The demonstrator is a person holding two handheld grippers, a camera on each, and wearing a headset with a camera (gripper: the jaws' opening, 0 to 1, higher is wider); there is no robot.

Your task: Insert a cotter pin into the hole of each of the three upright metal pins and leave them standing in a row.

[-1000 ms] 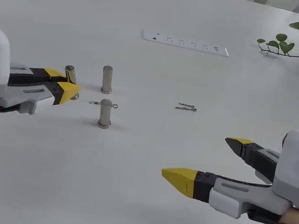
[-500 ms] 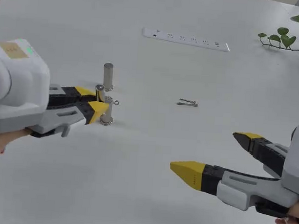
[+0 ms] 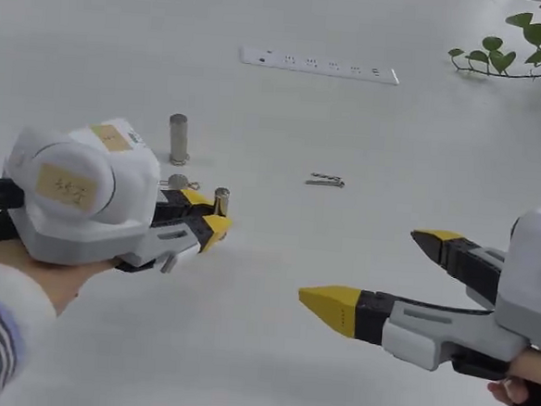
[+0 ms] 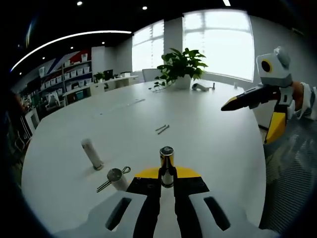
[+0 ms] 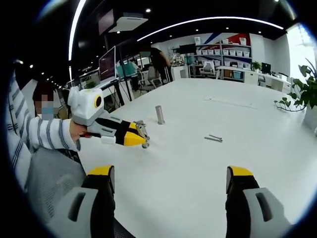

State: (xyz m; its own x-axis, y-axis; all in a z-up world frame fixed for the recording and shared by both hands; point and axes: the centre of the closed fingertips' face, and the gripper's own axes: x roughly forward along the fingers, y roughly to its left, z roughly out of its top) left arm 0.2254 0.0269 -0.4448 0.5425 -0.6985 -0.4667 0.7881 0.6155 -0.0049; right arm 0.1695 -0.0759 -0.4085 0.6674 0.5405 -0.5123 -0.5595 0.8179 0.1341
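**Second pin in the left tongs; cotter not yet fetched**

Left tongs (image 3: 210, 212): narrow, clamped on an upright metal pin (image 3: 221, 200). The left gripper view shows the grip low on the shank with the head free. I cannot make out its cross-hole.

Right tongs (image 3: 377, 271): wide and empty at lower right of the head view, well apart from all parts.

Just beside the left tongs stands the finished pin (image 3: 177, 183), with a cotter (image 4: 104, 186) through it. The bare pin (image 3: 177, 139) stands alone towards upper left. The loose cotter pins (image 3: 325, 180) lie flat at centre frame.

Judgement: one of three is done and the second is in hand. The next move calls for the right tongs to close on one loose cotter and thread it. The left tongs must turn the hole to face it, which is fine alignment work.

Room: the tabletop (image 3: 269, 352) is bare between the tongs. The power strip (image 3: 317, 65) at top and the plant (image 3: 514, 43) at upper right are well clear. The only crowding is the finished pin beside the left tongs, which a knock could tip.
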